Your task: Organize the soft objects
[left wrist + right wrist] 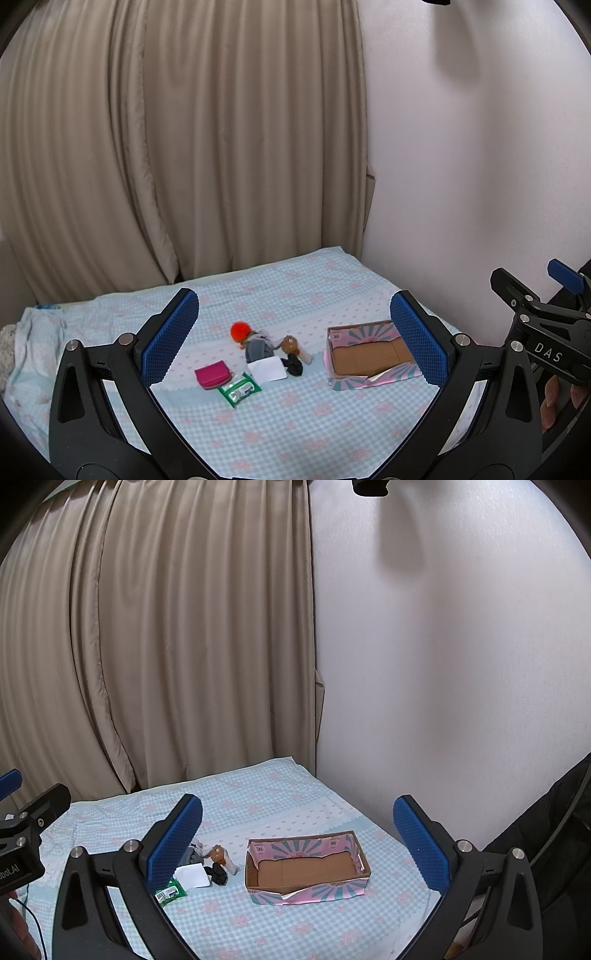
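On the bed, a cluster of small items lies left of an open cardboard box [369, 352] [306, 867], which is empty inside. The cluster holds an orange pom-pom doll [242, 331] on grey cloth [258, 349], a brown plush toy [289, 344] [218, 853], a black fabric piece [293, 365] [218, 874], a white square [266, 369] [192, 876], a magenta pouch [213, 374] and a green packet [240, 389] [170, 890]. My left gripper [295, 339] is open and empty, high above the items. My right gripper [297, 845] is open and empty above the box.
The bed has a light blue checked sheet with pink flowers [295, 424] [258, 805]. A beige curtain [184, 147] hangs behind it and a white wall [443, 664] borders the right side. The right gripper's body shows at the far right of the left wrist view [546, 325].
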Action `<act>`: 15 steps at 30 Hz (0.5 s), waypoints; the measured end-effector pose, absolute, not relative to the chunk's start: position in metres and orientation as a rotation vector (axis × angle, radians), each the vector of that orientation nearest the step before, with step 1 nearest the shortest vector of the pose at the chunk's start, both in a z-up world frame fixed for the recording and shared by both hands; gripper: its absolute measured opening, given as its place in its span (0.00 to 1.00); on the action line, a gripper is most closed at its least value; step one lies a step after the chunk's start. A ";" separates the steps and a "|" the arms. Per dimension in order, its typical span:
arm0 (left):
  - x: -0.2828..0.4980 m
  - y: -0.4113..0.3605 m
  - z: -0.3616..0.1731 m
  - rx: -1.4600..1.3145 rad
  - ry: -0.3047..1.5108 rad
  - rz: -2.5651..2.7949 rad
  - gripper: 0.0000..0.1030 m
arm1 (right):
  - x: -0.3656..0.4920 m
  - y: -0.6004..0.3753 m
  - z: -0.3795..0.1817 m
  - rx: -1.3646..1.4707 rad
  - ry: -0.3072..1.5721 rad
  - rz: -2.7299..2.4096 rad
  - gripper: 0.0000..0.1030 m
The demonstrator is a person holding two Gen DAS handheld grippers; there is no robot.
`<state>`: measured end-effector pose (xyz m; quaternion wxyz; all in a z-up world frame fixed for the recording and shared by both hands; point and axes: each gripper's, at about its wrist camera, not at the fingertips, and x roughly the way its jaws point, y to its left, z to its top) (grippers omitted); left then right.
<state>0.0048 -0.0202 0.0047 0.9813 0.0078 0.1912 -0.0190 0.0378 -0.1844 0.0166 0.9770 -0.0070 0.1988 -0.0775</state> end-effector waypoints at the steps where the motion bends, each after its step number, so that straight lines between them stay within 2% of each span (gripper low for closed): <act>1: 0.004 -0.020 0.004 0.016 0.384 -0.038 1.00 | 0.038 -0.185 0.016 -0.014 0.400 -0.156 1.00; 15: 0.004 -0.021 0.005 0.014 0.405 -0.026 1.00 | 0.040 -0.187 0.011 -0.015 0.410 -0.147 1.00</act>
